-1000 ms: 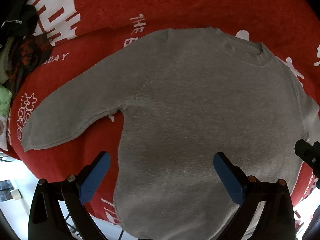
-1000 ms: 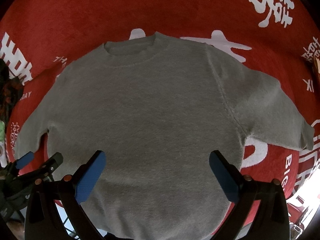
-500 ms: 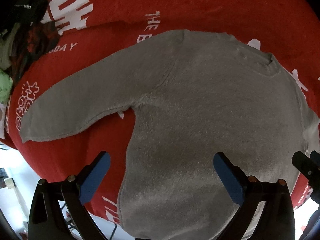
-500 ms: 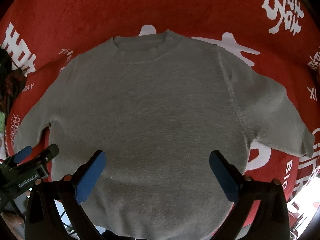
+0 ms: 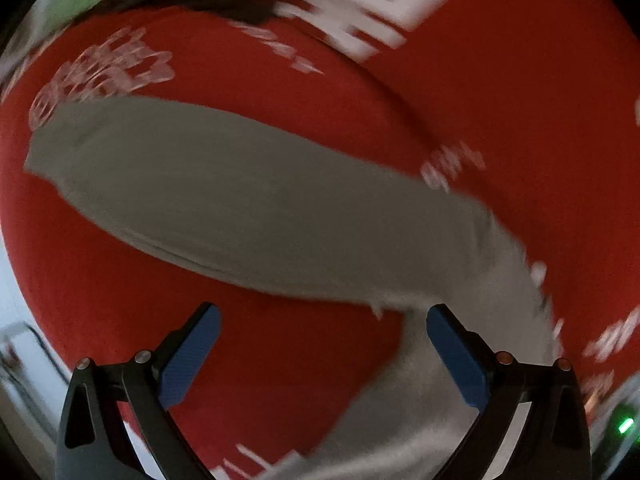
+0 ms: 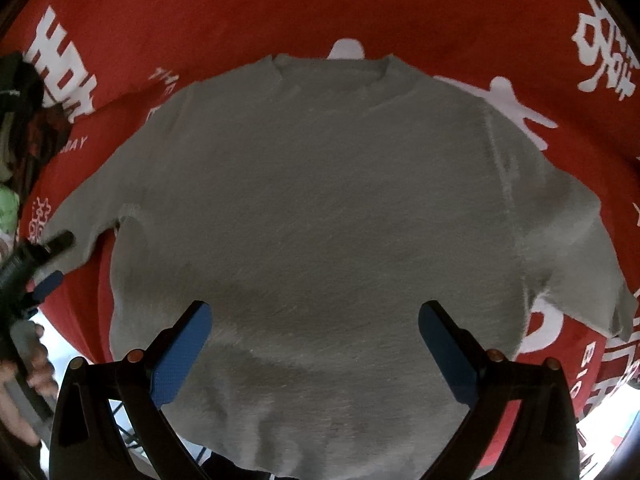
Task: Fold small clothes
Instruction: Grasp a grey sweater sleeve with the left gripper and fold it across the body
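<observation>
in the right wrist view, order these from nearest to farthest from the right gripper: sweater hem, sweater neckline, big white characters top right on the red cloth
From the right gripper:
1. Sweater hem, directly beneath it at the near edge.
2. Sweater neckline, straight ahead at the far edge.
3. White characters, beyond, upper right on the red cloth.

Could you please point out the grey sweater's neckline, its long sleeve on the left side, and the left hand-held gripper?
Neckline (image 6: 332, 70): right wrist view, on the collar band.
Long sleeve (image 5: 224, 196): left wrist view, mid-sleeve.
Left hand-held gripper (image 5: 322, 354): left wrist view, midway between its blue-padded fingertips.
</observation>
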`<action>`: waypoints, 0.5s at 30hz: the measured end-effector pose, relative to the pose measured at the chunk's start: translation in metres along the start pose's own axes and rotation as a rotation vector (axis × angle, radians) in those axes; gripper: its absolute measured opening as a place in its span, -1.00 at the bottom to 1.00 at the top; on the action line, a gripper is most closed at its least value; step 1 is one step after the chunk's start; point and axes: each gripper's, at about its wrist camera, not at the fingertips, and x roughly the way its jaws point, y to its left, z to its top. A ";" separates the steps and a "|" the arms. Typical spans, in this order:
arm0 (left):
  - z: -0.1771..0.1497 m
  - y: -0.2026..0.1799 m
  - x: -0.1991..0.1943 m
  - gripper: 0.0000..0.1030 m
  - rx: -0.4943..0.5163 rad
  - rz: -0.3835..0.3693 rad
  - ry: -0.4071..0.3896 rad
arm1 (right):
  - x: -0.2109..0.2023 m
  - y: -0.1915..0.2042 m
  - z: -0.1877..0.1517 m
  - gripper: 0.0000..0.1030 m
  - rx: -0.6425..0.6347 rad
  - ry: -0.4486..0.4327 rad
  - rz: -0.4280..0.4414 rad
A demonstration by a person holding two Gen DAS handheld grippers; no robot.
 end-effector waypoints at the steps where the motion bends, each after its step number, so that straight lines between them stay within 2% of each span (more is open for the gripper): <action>1: 0.004 0.016 -0.001 1.00 -0.041 -0.027 -0.025 | 0.003 0.004 -0.001 1.00 -0.008 0.005 0.002; 3: 0.008 0.046 0.003 1.00 -0.142 -0.094 -0.048 | 0.007 0.013 -0.002 1.00 -0.028 0.014 0.006; 5: 0.007 0.059 0.012 1.00 -0.201 -0.172 -0.027 | 0.011 0.022 -0.002 1.00 -0.046 0.020 0.010; 9: 0.001 0.049 0.039 1.00 -0.233 -0.347 0.037 | 0.021 0.042 -0.004 1.00 -0.078 0.034 0.022; 12: 0.002 0.033 0.064 1.00 -0.262 -0.406 0.080 | 0.025 0.054 -0.006 1.00 -0.089 0.044 0.030; 15: 0.011 0.034 0.076 1.00 -0.316 -0.413 0.072 | 0.025 0.063 -0.008 1.00 -0.102 0.047 0.033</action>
